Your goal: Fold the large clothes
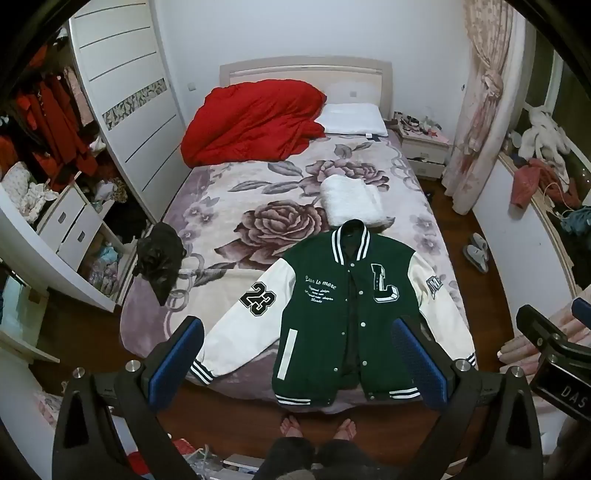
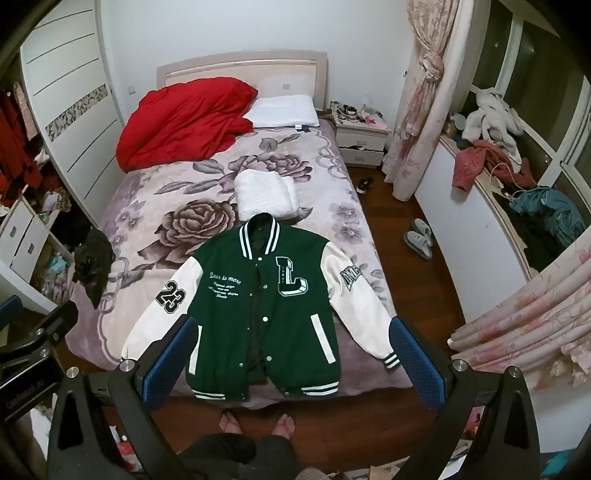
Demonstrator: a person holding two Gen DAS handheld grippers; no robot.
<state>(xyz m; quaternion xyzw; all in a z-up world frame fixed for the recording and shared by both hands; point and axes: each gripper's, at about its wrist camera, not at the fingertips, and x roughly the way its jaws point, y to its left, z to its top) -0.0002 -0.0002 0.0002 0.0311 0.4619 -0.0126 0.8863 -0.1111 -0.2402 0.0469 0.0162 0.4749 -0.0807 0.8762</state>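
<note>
Jacket (image 1: 332,314): green varsity body, white sleeves, lying face up and spread flat at the foot end of the bed (image 1: 229,206), hem at the edge, collar toward the headboard.
Left claw (image 1: 299,362): hovers above the jacket's hem, fingers wide apart, nothing between them.
Right claw (image 2: 291,360): also above the hem, fingers wide apart, empty.
White folded towel (image 2: 264,197): just beyond the jacket's collar.
Red quilt (image 2: 184,122): well beyond the jacket, beside the pillow (image 2: 282,110).
Person's bare feet (image 2: 258,421): on the floor just below the hem.

White walls (image 2: 207,33); wood floor (image 2: 424,288); bed (image 2: 155,177); wardrobe (image 1: 122,85); nightstand (image 2: 362,142).
</note>
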